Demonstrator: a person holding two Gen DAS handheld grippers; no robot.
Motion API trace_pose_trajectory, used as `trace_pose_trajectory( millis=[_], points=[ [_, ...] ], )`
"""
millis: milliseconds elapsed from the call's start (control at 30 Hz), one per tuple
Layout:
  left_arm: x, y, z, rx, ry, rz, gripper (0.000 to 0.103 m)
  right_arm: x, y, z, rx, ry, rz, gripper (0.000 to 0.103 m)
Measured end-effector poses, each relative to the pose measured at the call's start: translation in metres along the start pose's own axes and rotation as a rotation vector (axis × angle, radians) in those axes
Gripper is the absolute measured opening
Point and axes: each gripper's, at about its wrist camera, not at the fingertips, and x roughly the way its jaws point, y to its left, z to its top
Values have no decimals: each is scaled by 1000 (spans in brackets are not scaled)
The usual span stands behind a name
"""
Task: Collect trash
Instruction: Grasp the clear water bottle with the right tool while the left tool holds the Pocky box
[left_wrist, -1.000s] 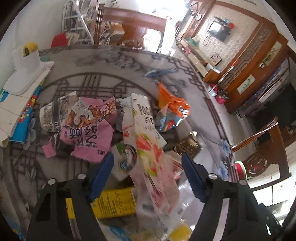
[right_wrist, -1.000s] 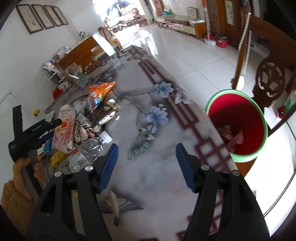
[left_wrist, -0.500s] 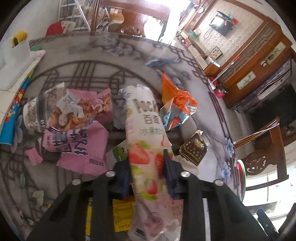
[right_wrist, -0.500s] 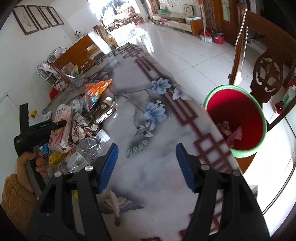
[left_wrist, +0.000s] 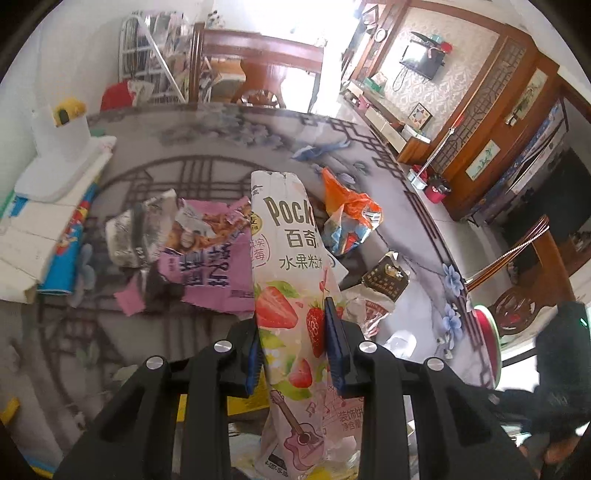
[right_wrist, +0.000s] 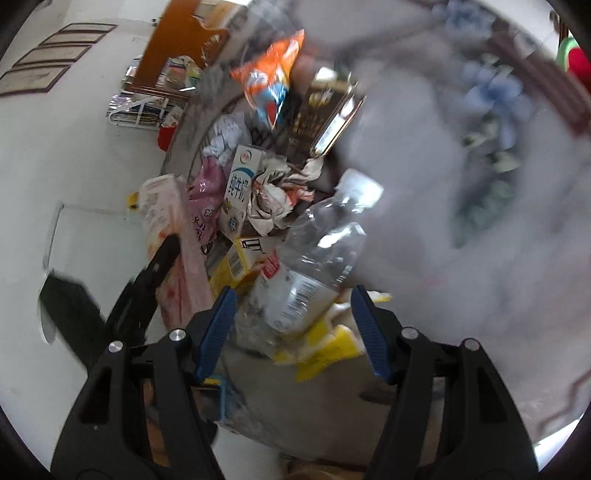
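Grey marble-patterned table (left_wrist: 229, 140) with a dark lattice design and blue painted flowers was seen beneath a heap of litter, in a tiled room with dark wooden furniture and a wooden chair (left_wrist: 258, 62) at the far side.

A tall pink-and-white strawberry biscuit-stick packet (left_wrist: 291, 280) of thin printed foil was held upright in the left tongs (left_wrist: 293, 350), whose blue pads were clamped on its lower middle, at the strawberry pictures. The packet looked empty, flattened and creased, so it was judged to be very light, soft and rather slippery; a grip across the flat faces near the middle, as taken, was judged sound, since the free top could flop but not tear. In the right wrist view the same packet (right_wrist: 166, 221) was seen at the left of the heap.

The right tongs (right_wrist: 291, 328) were standing apart, unclamped, with a crushed clear plastic bottle (right_wrist: 310, 266) with a white cap lying between and just ahead of the pads; that view was blurred. The bottle was judged light, springy and slick, best taken across its dented body rather than its neck.

Around it lay a yellow carton (right_wrist: 236, 262), a blue-and-white milk carton (right_wrist: 240, 188), crumpled paper (right_wrist: 277, 192), an orange crisp bag (left_wrist: 347, 214), a purple wrapper (left_wrist: 210, 258) and a dark brown-and-gold box (left_wrist: 386, 280). A red bin with a green rim (left_wrist: 489, 343) stood beyond the table edge.
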Motion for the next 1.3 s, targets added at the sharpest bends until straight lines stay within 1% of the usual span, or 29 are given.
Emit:
trace_pose_trajectory(
  millis=[100, 167, 267, 333, 433, 500, 667, 833, 867, 933, 967, 1067, 1200, 1300],
  points=[
    [-9, 6, -2, -4, -31, 13, 27, 18, 7, 7, 42, 32, -2, 63],
    [-10, 11, -3, -18, -33, 11, 27, 32, 12, 10, 71, 78, 15, 63],
    [-7, 17, -4, -37, -25, 11, 27, 44, 18, 14, 56, 94, -41, 63],
    [-5, 21, -4, -52, -23, 14, 27, 53, 19, 14, 70, 107, -65, 70],
    [-4, 26, -4, -66, -23, 15, 27, 64, 21, 15, 60, 119, -101, 73],
    [-4, 29, -4, -76, -25, 13, 27, 70, 20, 16, 60, 130, -125, 73],
    [-3, 34, -6, -95, -27, 8, 27, 75, 14, 16, 82, 146, -126, 75],
    [-2, 38, -8, -111, -22, 2, 27, 74, 17, 15, 60, 134, -136, 74],
    [-2, 38, -8, -111, -21, 0, 27, 73, 19, 14, 50, 127, -129, 73],
    [-2, 37, -9, -105, -20, -4, 27, 74, 22, 14, 30, 126, -116, 61],
    [-2, 36, -9, -104, -19, -6, 27, 75, 24, 14, 21, 130, -105, 59],
    [-3, 36, -9, -105, -20, -5, 27, 73, 27, 13, 4, 133, -72, 43],
    [-6, 37, -9, -110, -28, -3, 27, 59, 40, 13, -78, 91, -64, 38],
    [-9, 38, -9, -112, -35, -4, 27, 44, 46, 15, -144, 55, -80, 37]
  ],
)
